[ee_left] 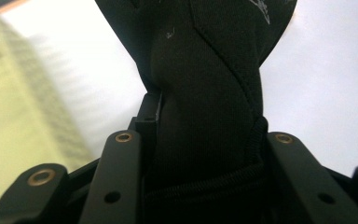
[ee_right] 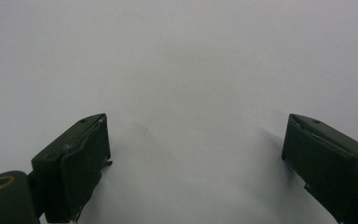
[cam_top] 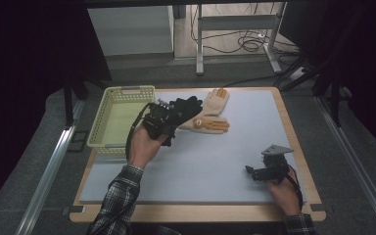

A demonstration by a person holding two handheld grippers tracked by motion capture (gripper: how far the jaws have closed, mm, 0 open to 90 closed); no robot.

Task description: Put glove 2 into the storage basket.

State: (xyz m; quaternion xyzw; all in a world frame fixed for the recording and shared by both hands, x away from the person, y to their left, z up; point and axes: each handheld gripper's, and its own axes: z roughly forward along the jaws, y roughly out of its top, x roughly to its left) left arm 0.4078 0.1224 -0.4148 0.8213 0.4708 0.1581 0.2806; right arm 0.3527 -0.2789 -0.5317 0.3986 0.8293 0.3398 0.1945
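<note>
My left gripper (cam_top: 169, 115) is shut on a black glove (cam_top: 185, 108) and holds it just right of the basket, above the mat. In the left gripper view the black glove (ee_left: 205, 93) is clamped between the two jaws and rises out of them. Two tan gloves lie on the mat beyond it: one (cam_top: 217, 101) points away and the other (cam_top: 209, 124) lies across, partly under the black glove. My right gripper (cam_top: 250, 172) rests low at the mat's near right. Its jaws stand wide apart with bare mat (ee_right: 191, 93) between them.
A pale green slotted basket (cam_top: 120, 93) stands at the table's far left corner, with nothing visible inside. The grey mat (cam_top: 210, 161) covers most of the wooden table. Beyond the table are desk legs and cables on the floor.
</note>
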